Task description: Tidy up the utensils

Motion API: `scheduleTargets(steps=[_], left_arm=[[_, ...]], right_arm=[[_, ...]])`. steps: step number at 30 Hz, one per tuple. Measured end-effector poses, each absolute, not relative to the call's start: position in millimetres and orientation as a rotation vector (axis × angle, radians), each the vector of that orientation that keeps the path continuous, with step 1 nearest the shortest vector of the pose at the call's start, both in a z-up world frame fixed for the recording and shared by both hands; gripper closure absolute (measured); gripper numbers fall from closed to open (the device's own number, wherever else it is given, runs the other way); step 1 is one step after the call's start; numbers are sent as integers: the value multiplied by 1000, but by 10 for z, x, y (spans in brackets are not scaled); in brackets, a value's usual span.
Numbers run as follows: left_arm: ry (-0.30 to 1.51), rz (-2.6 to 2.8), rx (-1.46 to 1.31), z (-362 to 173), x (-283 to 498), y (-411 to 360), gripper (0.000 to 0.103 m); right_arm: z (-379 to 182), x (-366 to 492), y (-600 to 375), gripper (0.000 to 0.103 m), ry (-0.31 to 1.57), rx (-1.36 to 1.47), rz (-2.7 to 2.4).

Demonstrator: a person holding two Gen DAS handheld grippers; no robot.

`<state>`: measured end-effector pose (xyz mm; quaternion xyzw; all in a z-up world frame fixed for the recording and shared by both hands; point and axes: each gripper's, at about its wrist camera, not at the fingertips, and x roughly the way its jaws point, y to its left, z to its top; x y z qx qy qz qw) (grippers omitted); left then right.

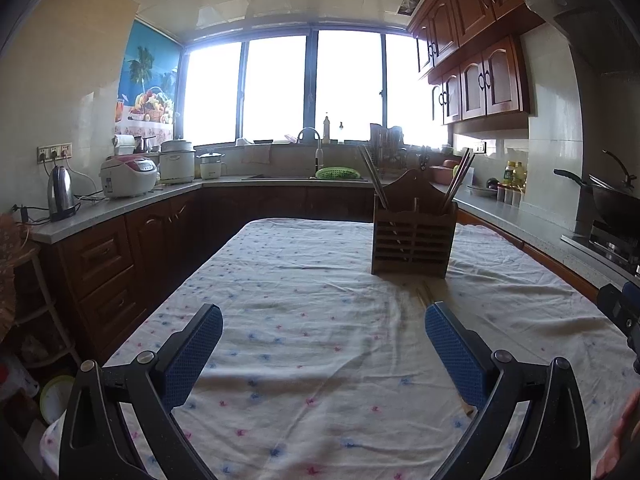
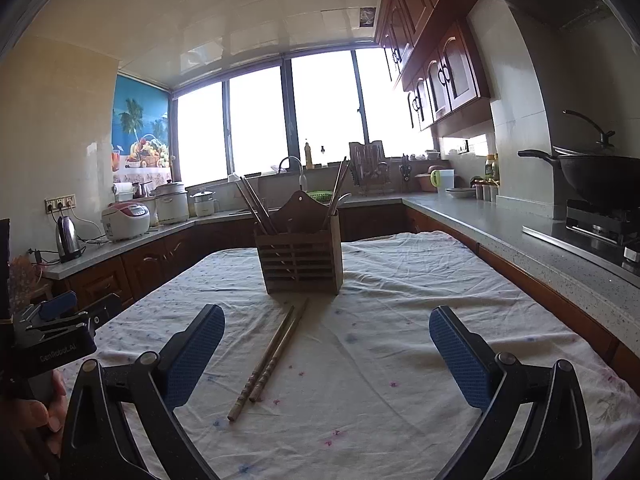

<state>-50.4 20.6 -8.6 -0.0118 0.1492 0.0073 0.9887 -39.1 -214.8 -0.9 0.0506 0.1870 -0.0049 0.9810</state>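
Both grippers are being held low over the table point(image 2: 400, 380), each with fingers spread wide and nothing between them: the left gripper point(image 1: 324, 344) over bare cloth point(image 1: 312, 280), the right gripper point(image 2: 326, 348) just right of a chopstick pair point(image 2: 268, 356). The pair is lying loose on the cloth, tips pointing toward the holder point(image 2: 300, 256), which is standing upright near the far edge, with more chopsticks point(image 2: 254, 204) leaning out of both its end compartments. Open cloth is being left on both sides of the holder. A counter point(image 2: 520, 236) is seen running close along the table's right edge.
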Motion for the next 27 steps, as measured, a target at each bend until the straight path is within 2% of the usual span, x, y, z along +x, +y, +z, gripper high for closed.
scheduleTargets(steps=[27], left_arm=[[299,24,-9,-191,-535,213,1]], right_arm=[[-25,-469,-2112,0,341,95,1]])
